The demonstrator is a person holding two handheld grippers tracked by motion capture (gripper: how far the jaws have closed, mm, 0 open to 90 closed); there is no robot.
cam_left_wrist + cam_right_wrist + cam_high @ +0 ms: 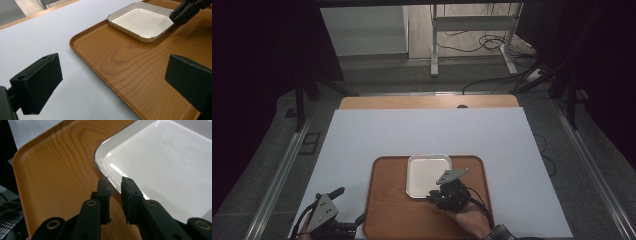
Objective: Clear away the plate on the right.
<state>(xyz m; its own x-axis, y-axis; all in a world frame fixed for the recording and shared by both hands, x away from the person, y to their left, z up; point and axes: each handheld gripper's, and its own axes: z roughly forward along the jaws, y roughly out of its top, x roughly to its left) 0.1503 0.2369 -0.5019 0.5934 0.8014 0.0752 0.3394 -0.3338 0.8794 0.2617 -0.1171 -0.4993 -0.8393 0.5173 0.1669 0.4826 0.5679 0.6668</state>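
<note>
right hand-held gripper [115,185] pinching white dish [170,167] rim on wooden tray [57,162], left hand-held gripper [112,82] spread

the desk [427,130] is covered by a white sheet, and its far half is bare, so a hand can pass there freely. also the strips of the sheet left and right of the wooden tray [392,210] are free. the tray has a low raised rim, which stands in the way of sliding in from the side. on its far part sits a white square dish [424,175]; the near and left parts of the tray floor are bare. the right gripper [435,195] is at the near right corner of the dish, its fingers [103,188] narrow on both sides of the rim. the left gripper [112,82] is over the left edge of the tray, fingers wide apart, nothing between them.
</note>
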